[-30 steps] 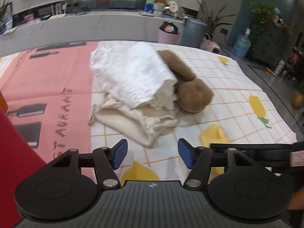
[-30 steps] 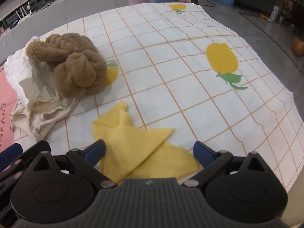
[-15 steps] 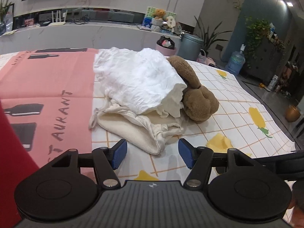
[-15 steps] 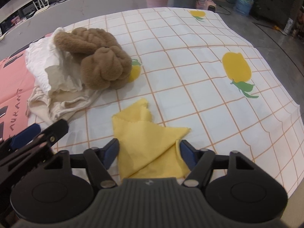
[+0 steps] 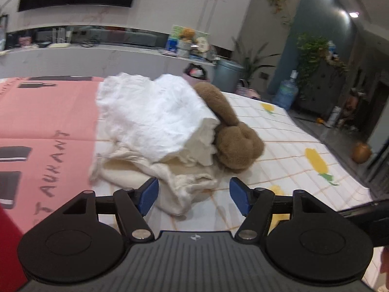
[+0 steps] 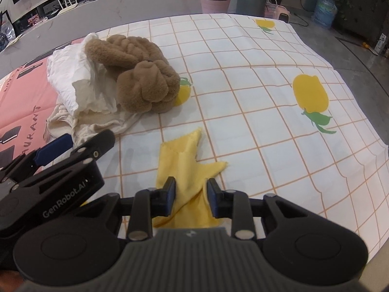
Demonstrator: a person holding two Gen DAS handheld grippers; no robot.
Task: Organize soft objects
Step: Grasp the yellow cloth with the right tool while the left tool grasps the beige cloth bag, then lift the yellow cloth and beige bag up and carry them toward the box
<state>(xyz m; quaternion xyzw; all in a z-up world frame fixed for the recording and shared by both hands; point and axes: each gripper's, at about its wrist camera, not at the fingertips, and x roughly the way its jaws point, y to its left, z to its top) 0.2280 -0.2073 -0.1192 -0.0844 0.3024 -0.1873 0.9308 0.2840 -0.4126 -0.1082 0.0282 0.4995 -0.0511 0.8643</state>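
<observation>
A pile of soft things lies on the table: a white cloth [image 5: 155, 114], a cream cloth [image 5: 136, 175] under it and a brown plush scrunchie [image 5: 238, 143] on its right. The pile also shows in the right wrist view, with the white cloth [image 6: 70, 77] and the brown plush [image 6: 143, 77]. My left gripper [image 5: 193, 196] is open, just before the cream cloth's near edge. A yellow cloth [image 6: 187, 160] lies flat near the front. My right gripper [image 6: 190, 196] has narrowed its fingers around the yellow cloth's near part.
The table wears a white checked cover with lemon prints [image 6: 310, 92] and a pink cover [image 5: 43, 121] on the left. The table's right edge [image 6: 379, 146] drops to the floor. My left gripper shows at the left in the right wrist view [image 6: 52, 149]. Bins and a water jug stand beyond.
My right gripper has steadily closed its fingers around the yellow cloth. My left gripper has moved in toward the pile's near edge and stays open.
</observation>
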